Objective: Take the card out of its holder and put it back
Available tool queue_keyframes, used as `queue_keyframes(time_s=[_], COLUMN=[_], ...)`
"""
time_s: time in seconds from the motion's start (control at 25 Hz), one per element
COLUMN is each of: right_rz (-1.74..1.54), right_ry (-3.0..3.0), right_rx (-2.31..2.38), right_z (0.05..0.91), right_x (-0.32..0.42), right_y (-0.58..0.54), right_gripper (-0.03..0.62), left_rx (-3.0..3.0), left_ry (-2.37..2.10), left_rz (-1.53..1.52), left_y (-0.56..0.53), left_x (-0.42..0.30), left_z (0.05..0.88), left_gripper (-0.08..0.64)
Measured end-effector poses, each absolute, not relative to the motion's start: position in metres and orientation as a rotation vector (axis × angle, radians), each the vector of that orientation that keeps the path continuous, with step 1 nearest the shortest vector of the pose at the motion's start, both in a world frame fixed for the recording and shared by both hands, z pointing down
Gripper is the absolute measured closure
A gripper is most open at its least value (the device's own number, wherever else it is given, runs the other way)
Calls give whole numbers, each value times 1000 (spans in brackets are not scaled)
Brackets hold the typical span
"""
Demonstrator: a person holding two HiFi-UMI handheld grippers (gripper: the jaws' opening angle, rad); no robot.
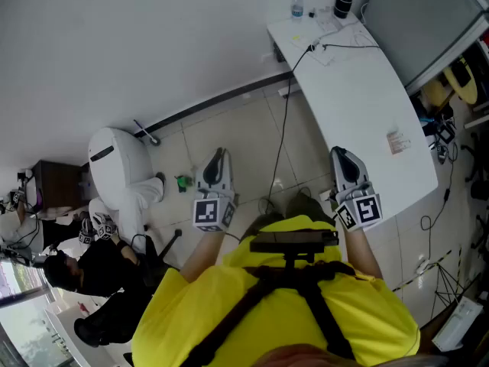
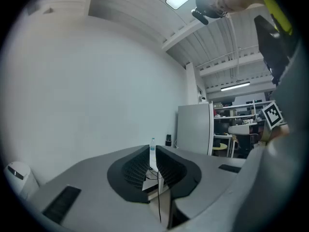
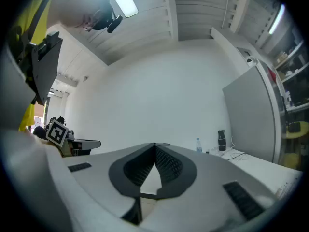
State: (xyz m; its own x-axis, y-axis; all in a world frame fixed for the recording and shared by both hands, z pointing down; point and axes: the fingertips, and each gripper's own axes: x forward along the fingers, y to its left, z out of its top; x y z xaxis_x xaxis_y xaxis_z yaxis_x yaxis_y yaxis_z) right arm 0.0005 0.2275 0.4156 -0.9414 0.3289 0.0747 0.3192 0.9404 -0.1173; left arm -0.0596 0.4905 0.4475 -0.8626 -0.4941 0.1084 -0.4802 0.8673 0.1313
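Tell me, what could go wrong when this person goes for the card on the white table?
1. A black cable trails from the white table across the floor by the person's feet; it could trip them.
2. The card lies flat and looks thin, so it may slip from a pinch.
3. The right gripper is shut and the left gripper barely open; both must open wider first.

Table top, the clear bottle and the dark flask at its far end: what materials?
Table top: white and matte, probably laminate; even colour, no grain. Bottle: likely clear plastic; see-through with a blue tint. Flask: dark, metal or plastic; too small to tell.
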Motion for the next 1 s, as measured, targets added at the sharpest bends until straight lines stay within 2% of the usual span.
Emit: queue_keyframes(time_s=[0.08, 0.36, 0.56, 0.76, 1.0], right_rz=[180, 243, 318, 328, 340], right_ry=[-3002, -3009, -3049, -3062, -2942], right_rx=[-481, -304, -97, 308, 842], right_z=[421, 438, 451, 450, 461], right_x=[-18, -85, -109, -71, 17], right_y=[219, 161, 89, 4, -58], right_gripper=[586, 586, 586, 586, 586], left_rx=[770, 932, 1172, 1548, 1938], left_ry=[-2887, -2801, -2723, -2562, -2282], left_rz=[-155, -153, -94, -20, 3], left_y=[481, 420, 336, 199, 59], left_x=[-80, -163, -224, -257, -208], left_z=[455, 456, 448, 443, 447], left_gripper=[477, 473, 473, 472, 458])
